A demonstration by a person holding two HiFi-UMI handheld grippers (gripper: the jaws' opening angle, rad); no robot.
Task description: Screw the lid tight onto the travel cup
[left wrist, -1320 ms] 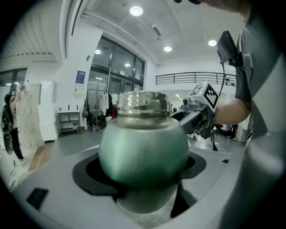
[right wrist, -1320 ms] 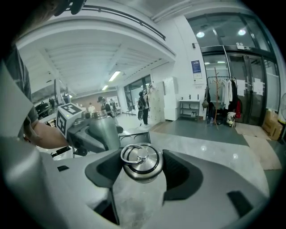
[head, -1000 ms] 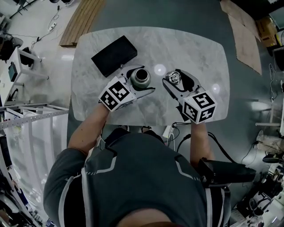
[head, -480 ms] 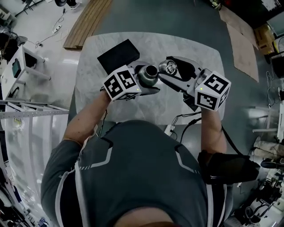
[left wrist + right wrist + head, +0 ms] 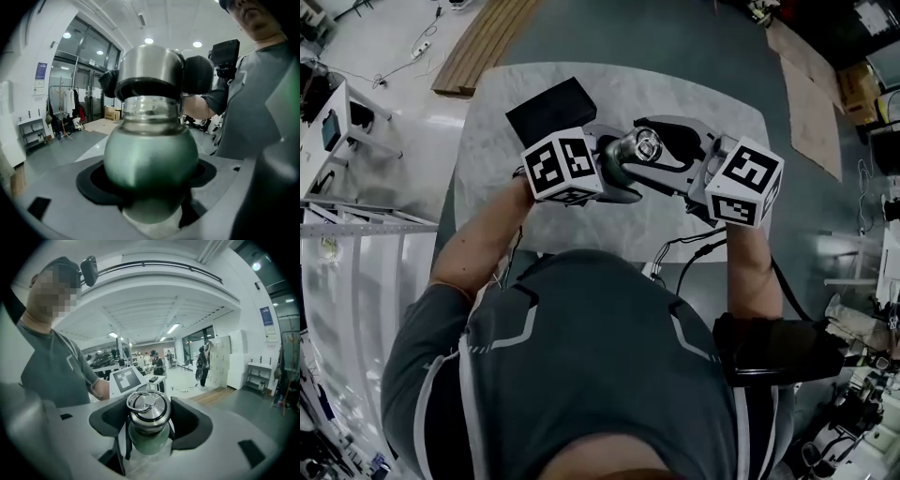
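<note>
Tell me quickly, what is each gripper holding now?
Left gripper: closed on the travel cup.
Right gripper: closed on the lid.

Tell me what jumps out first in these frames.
The green round-bodied metal travel cup is clamped in the left gripper and held in the air above the white marble table. On its mouth sits the steel lid with a ring handle, gripped by the right gripper coming in from the opposite side. Beyond them, a flat black box lies on the table's far left.
</note>
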